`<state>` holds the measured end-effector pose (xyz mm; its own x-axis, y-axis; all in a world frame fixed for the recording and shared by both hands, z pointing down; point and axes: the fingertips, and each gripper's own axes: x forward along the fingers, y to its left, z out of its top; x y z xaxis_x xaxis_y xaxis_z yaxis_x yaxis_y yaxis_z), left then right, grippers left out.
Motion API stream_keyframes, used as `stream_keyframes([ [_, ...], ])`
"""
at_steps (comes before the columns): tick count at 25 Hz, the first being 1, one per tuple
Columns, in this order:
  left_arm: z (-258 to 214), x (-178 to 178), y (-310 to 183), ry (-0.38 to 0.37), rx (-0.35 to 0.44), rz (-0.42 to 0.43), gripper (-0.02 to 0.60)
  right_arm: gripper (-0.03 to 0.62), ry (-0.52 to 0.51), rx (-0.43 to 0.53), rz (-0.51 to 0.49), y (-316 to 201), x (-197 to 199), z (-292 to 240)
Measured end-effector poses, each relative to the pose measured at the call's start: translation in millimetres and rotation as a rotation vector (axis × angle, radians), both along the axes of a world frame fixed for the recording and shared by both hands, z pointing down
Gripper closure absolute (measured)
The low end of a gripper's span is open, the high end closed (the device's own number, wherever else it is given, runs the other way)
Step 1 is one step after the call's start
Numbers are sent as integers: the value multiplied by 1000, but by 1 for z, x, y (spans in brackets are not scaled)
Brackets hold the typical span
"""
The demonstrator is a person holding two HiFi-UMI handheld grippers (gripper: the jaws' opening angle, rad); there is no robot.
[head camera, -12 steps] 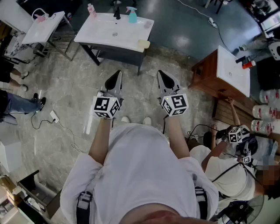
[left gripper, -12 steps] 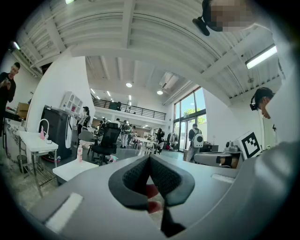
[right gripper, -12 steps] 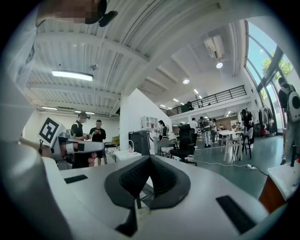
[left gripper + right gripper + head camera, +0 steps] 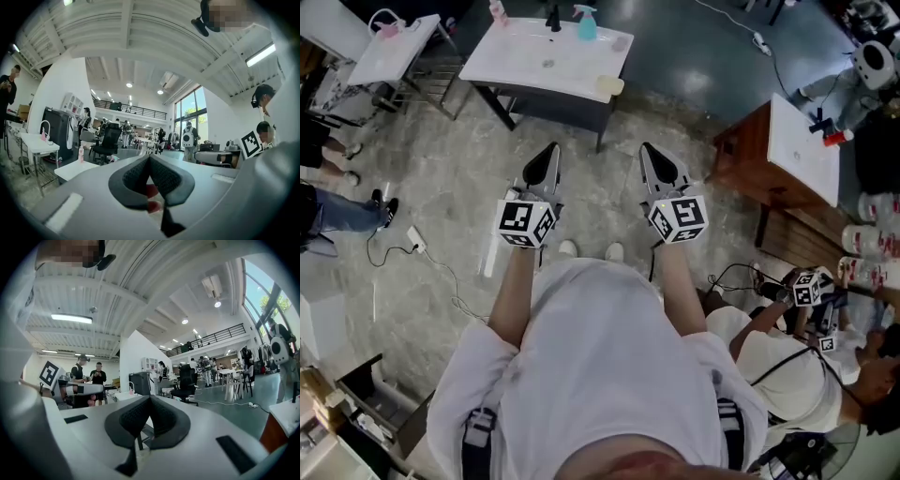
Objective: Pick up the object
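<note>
Head view, tapered right hand-held gripper [image 4: 648, 150], mottled stone floor [image 4: 441, 183]

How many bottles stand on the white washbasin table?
2: a pink plastic bottle, far left corner of the white washbasin table; a teal spray bottle right of the black tap. Others may be cropped.

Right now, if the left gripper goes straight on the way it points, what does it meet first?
Probably the white table ahead: the left gripper aims at its near edge. Its height is unclear from above, so it might instead pass over the top.
</note>
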<state>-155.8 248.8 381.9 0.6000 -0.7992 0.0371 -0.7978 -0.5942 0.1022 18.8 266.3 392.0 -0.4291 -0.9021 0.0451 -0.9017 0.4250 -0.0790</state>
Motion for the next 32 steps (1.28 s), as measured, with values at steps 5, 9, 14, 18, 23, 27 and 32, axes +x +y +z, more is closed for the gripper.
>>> stream_keyframes([
  [5, 6, -3, 3, -14, -9, -30, 581, 592, 6, -8, 1, -1, 16, 6],
  [9, 12, 3, 5, -26, -22, -65, 581, 592, 14, -13, -12, -5, 33, 14],
  [14, 17, 19, 14, -45, -34, -96, 581, 592, 8, -24, -38, -5, 50, 24],
  [18, 19, 30, 17, -53, -37, -118, 581, 592, 3, -29, -58, -8, 59, 31],
  [23, 21, 42, 17, -61, -43, -115, 581, 592, -2, -43, -64, -7, 71, 39],
  [27, 27, 54, -3, -45, -39, -109, 581, 592, 10, -46, -54, -18, 83, 44],
  [32, 34, 64, -51, -21, -28, -105, 581, 592, 19, -69, -56, -45, 87, 58],
])
